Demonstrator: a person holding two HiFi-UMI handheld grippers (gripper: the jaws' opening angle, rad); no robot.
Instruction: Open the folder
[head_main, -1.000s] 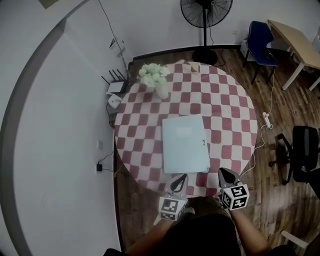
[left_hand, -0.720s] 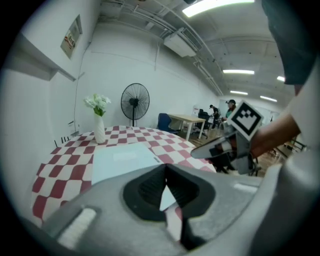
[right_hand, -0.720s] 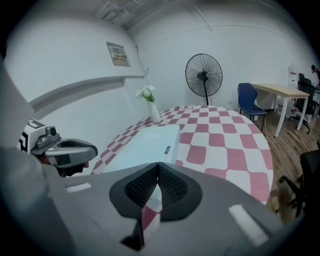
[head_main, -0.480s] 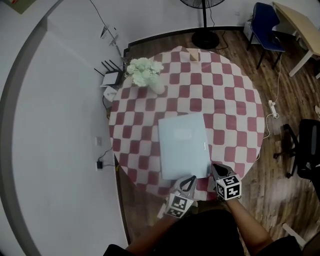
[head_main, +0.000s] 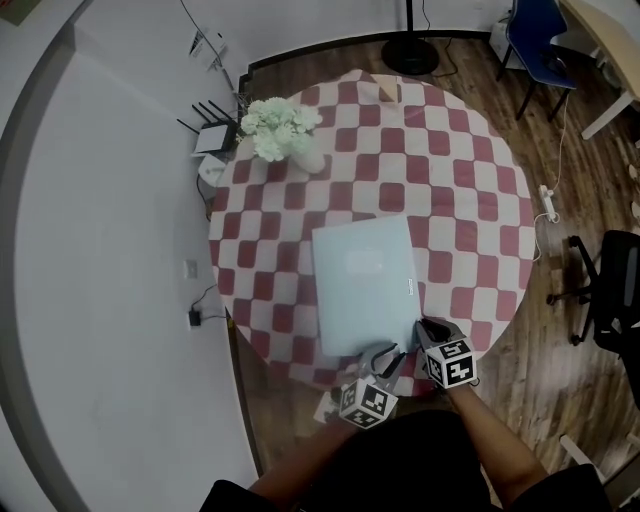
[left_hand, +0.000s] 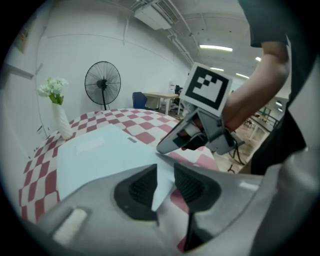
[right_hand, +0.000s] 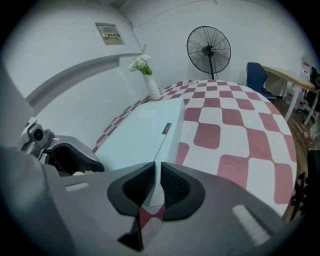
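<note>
A pale blue folder (head_main: 365, 285) lies closed and flat on the round red-and-white checked table (head_main: 470, 200). Both grippers sit at its near edge. My left gripper (head_main: 385, 355) is at the near edge just left of the right one; its jaws are opening, and the folder's near corner (left_hand: 100, 155) shows in the gap without the pads pressing it. My right gripper (head_main: 425, 328) is at the folder's near right corner, its pads almost touching with only a thin slit. In the right gripper view the folder (right_hand: 145, 132) stretches away beyond the right gripper (right_hand: 156, 182).
A white vase of pale flowers (head_main: 285, 130) stands at the table's far left and a small wooden block (head_main: 389, 90) at its far edge. A router (head_main: 210, 140) sits by the wall, a fan base (head_main: 410, 60) beyond the table, a black chair (head_main: 615, 290) to the right.
Both grippers came down and forward to the folder's near edge. The left gripper's jaws, shut before, have parted.
</note>
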